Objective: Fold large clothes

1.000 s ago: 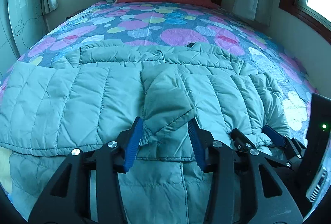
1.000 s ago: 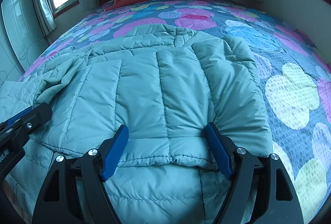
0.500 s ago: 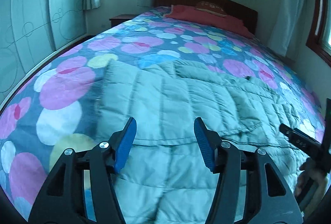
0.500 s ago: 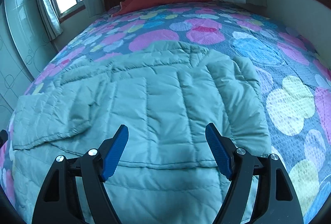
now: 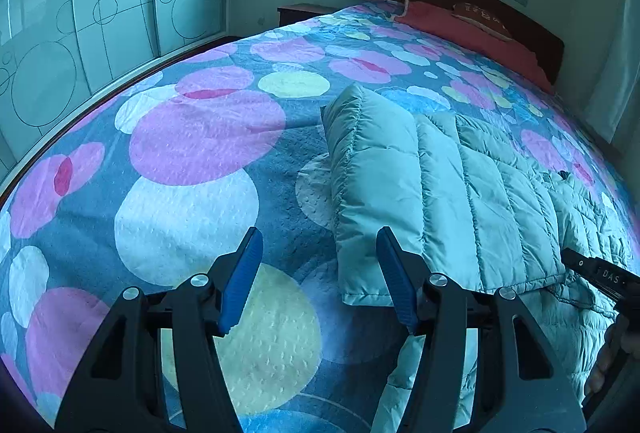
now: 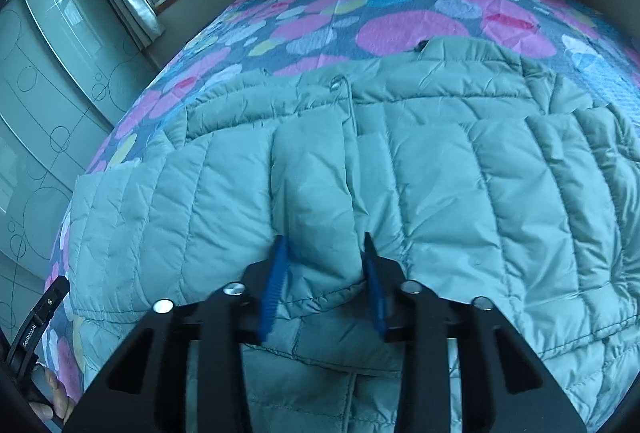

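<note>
Teal quilted jacket (image 6: 400,193) hem between closing right claw (image 6: 324,285)

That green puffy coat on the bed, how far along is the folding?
Partly done. The coat lies flat on the bedspread, with its side already folded in to a straight edge. In hand: the right tongs are closing on a flap near the coat's middle, while the left tongs hang open by its corner. Left: folding it down into a compact bundle.
</note>
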`<state>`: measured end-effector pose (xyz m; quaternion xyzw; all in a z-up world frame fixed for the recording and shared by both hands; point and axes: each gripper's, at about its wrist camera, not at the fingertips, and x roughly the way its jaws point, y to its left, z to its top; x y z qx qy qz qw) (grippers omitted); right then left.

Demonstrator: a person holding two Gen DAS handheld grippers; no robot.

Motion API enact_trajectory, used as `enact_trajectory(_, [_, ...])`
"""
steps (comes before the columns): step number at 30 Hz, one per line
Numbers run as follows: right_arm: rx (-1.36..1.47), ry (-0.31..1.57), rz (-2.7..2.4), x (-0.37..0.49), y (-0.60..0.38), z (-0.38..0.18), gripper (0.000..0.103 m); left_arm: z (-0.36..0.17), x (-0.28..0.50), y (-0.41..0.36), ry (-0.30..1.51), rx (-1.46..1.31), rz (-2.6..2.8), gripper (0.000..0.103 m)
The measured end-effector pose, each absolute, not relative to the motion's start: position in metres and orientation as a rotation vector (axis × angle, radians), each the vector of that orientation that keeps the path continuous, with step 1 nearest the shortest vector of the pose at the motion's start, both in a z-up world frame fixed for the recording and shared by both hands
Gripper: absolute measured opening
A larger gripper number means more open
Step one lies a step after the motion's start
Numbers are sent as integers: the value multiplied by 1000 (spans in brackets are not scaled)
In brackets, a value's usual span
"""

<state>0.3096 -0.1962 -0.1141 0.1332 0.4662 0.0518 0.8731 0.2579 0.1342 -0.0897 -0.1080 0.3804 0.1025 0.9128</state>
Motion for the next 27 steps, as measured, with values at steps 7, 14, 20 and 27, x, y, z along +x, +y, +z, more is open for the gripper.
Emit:
enact_trajectory(7, [254,852,62,300,-210,-82,13,-78,257,133,749,-225,209,67])
enact_trajectory(14, [287,829,-104,298,-281,-82,13,-74,274,111,753,-204,167,67])
enact_trajectory(20, [284,884,-158,300,-317,-106,14,-80,290,83,769,-121,144,67])
enact_trajectory(27, [277,834,-235,295,-324,-95,51,-83,314,69,797,-91,123,67])
